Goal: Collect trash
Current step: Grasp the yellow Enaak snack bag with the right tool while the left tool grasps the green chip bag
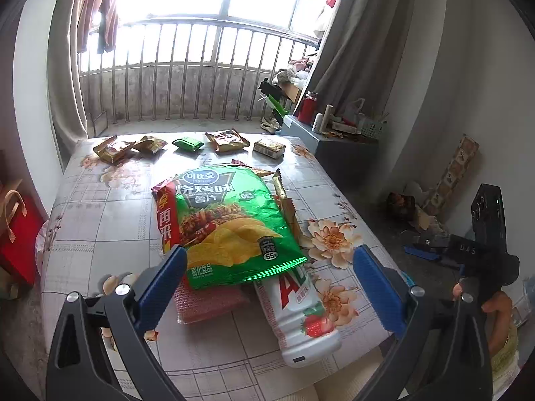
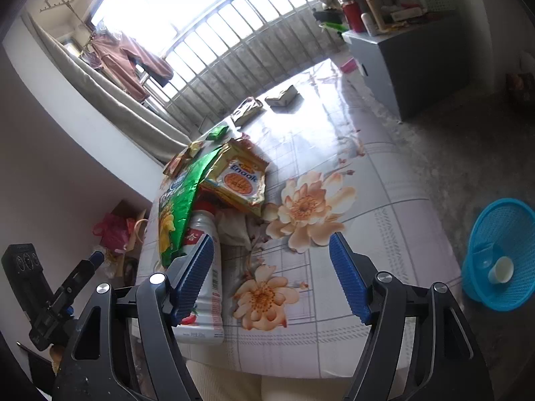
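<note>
The desk, covered in a floral checked cloth, fills the space ahead of both tools. Just beyond the left hand-held gripper, whose blue fingers are spread wide and hold nothing, lies a green chip bag; its near edge rests between the finger tips. The bag overlaps a white drink bottle lying on its side between the fingers, and a pink textured pack close to the left finger. A red wrapper shows under the bag's left side.

Far past the left hand-held gripper, 5 small snack packets sit in a row along the desk's far edge.

The right hand-held gripper is also spread and empty, above the flower print. The bottle touches or sits just behind its left finger. Ahead and to its left, a yellow biscuit packet lies beside the chip bag.

To its right, on the floor, stands a blue mesh basket holding a white cup.
</note>
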Demonstrator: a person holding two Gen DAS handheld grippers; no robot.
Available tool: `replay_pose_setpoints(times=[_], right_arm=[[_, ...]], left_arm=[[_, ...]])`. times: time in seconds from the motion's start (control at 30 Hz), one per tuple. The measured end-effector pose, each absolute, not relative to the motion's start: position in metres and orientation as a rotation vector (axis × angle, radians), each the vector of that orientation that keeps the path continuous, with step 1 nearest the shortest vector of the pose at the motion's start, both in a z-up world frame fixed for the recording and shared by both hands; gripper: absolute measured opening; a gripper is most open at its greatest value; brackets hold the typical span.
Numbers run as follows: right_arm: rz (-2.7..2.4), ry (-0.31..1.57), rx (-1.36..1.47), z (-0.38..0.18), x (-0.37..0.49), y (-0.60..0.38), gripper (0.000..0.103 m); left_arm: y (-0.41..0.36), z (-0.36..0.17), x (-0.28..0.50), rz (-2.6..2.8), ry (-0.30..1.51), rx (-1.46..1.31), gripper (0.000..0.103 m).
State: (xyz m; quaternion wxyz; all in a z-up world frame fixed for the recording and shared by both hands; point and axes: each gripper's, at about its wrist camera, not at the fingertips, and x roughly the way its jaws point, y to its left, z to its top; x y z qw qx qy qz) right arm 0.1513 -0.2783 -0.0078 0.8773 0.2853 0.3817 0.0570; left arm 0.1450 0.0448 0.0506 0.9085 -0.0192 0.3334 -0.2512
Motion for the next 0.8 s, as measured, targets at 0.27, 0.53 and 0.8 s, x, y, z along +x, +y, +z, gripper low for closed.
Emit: replay_pose_setpoints(times=[0.27,0.53,0.8], right_arm=[[0.172,0.833,0.515,-0.011,0.182,-0.257,0.052],[0.242,0.812,0.285,-0.005,0.217,-0.219,0.049],[0.274,0.818,0.060,-0.015,0.260,-0.184,0.049]], left_arm=[[0.074,0.031,0.164,-0.458,0.724,-0.083,0.097],[0.090,0.013,0.175,-0.419,0.753,-0.095,0.097],[0.093,-0.008,0.172,-0.365,0.759,0.009,0.097]])
